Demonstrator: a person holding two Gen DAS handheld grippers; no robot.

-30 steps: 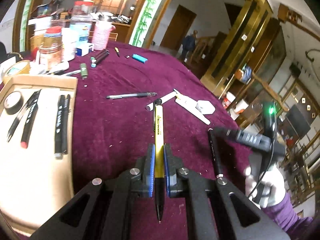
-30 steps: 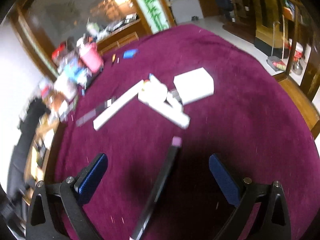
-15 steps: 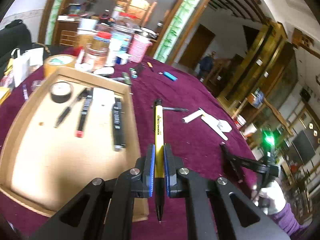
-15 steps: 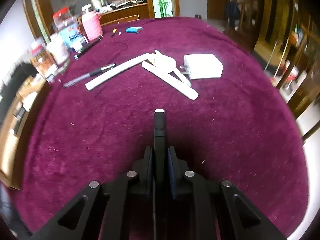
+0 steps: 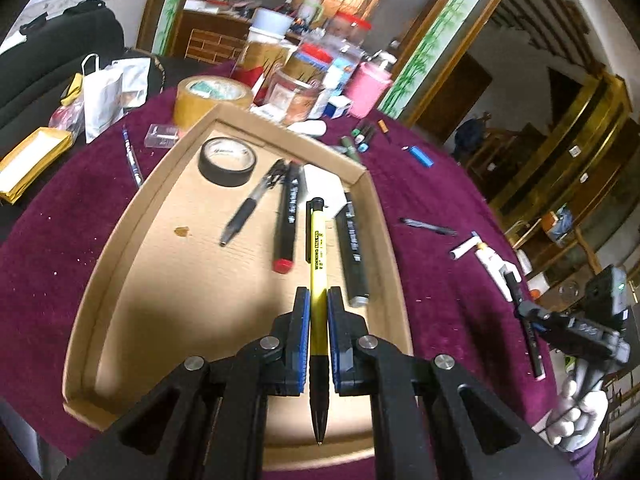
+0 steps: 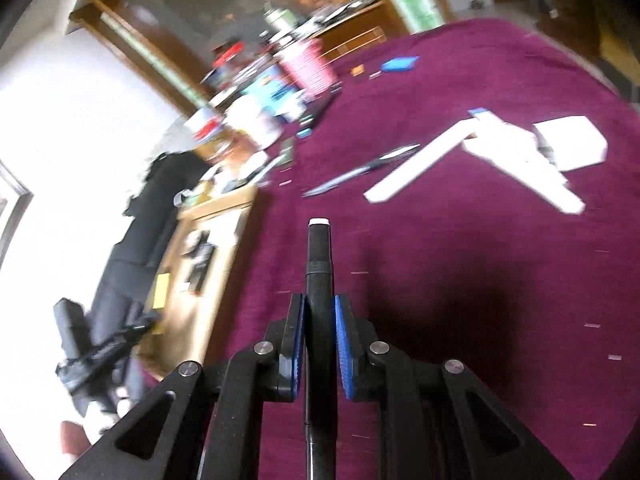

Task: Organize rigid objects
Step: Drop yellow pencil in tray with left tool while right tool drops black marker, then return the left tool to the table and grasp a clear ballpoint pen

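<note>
Clamping yellow pen [image 5: 318, 264] in left hand-held gripper [image 5: 318, 340], right hand-held gripper [image 6: 320, 344] pinching black marker [image 6: 319, 264]

Tape roll [image 5: 227, 162] and markers [image 5: 287, 216] lie in the tray [image 5: 124, 256], seemingly side by side.

We note a napped maroon cloth surface [image 5: 60, 240], a matt cardboard tray [image 5: 160, 280], a glossy yellow plastic pen [image 5: 318, 248] and matt black plastic tongs [image 5: 318, 304].

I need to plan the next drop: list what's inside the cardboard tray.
In the cardboard tray: black tape roll, black pen, red-capped marker, dark marker, and white paper, partly covered. The near end is hidden behind the left gripper.
</note>
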